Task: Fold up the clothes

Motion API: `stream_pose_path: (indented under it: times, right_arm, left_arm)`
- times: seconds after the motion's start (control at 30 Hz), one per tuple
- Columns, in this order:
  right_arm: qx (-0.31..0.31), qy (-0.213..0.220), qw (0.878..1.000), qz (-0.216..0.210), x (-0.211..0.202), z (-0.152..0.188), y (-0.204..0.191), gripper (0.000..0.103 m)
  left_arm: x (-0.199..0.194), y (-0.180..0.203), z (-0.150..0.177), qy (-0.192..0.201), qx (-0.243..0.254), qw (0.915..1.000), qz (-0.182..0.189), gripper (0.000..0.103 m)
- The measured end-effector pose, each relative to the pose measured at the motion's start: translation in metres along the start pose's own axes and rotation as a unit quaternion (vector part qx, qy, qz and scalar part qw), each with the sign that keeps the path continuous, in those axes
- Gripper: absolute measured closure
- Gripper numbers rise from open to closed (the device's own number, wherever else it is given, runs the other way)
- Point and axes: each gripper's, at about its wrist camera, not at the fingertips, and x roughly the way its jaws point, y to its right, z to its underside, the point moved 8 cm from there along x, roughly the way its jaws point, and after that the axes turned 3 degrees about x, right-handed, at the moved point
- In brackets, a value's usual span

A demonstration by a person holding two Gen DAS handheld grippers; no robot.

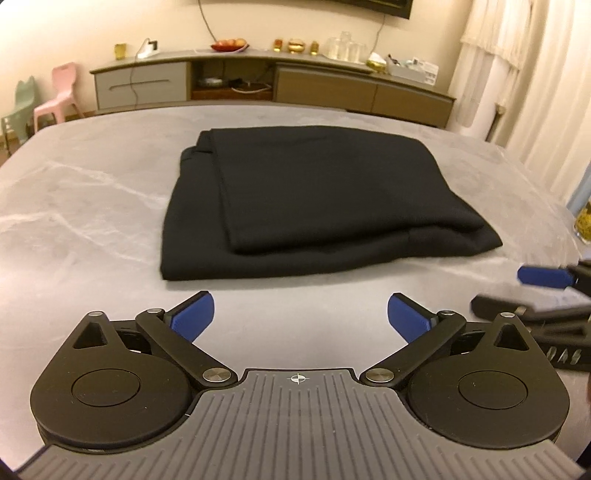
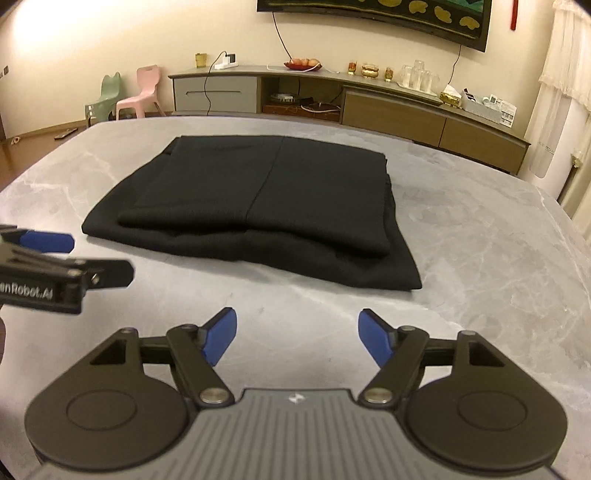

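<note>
Grey table [image 1: 92, 192], folded black garment [image 1: 317, 199] beyond empty left hand-held gripper [image 1: 300, 314].

A grey marbled worktop [image 2: 480, 240] fills the foreground. Behind it a long low sideboard [image 2: 388, 107] runs along a cream wall [image 2: 92, 33], carrying a red fruit bowl [image 2: 303, 63], stacked glasses [image 2: 419, 77] and gold ornaments [image 2: 370, 71]. A dark framed picture [image 2: 373, 14] hangs above. At the left stand a pink chair [image 2: 142, 92] and a green chair [image 2: 105, 98] on wooden floor [image 2: 22, 155]. Pale curtains [image 1: 535, 74] hang at the right. The light is warm and yellowish.
</note>
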Motion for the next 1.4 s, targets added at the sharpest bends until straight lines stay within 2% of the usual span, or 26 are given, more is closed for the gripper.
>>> stream_pose_path:
  times: [0.27,0.83,1.1,1.4]
  right_arm:
    - [-0.01,-0.001,1.0,0.006,0.005,0.006,-0.008,0.026]
    - [-0.017,-0.004,1.0,0.021,0.01,0.009,-0.006,0.021]
    - [-0.021,-0.004,1.0,0.023,0.011,0.01,-0.003,0.021]
    - [-0.025,-0.004,0.999,0.023,0.011,0.012,-0.003,0.021]
  left_arm:
    - [0.006,0.005,0.001,0.005,0.012,0.9999,0.003,0.011]
    - [0.007,-0.004,0.005,-0.004,-0.017,0.9998,0.013,0.011]
    - [0.006,-0.008,0.006,0.001,-0.023,0.9997,-0.003,0.011]
    - [0.006,-0.006,0.009,-0.001,-0.012,0.9999,-0.005,0.011]
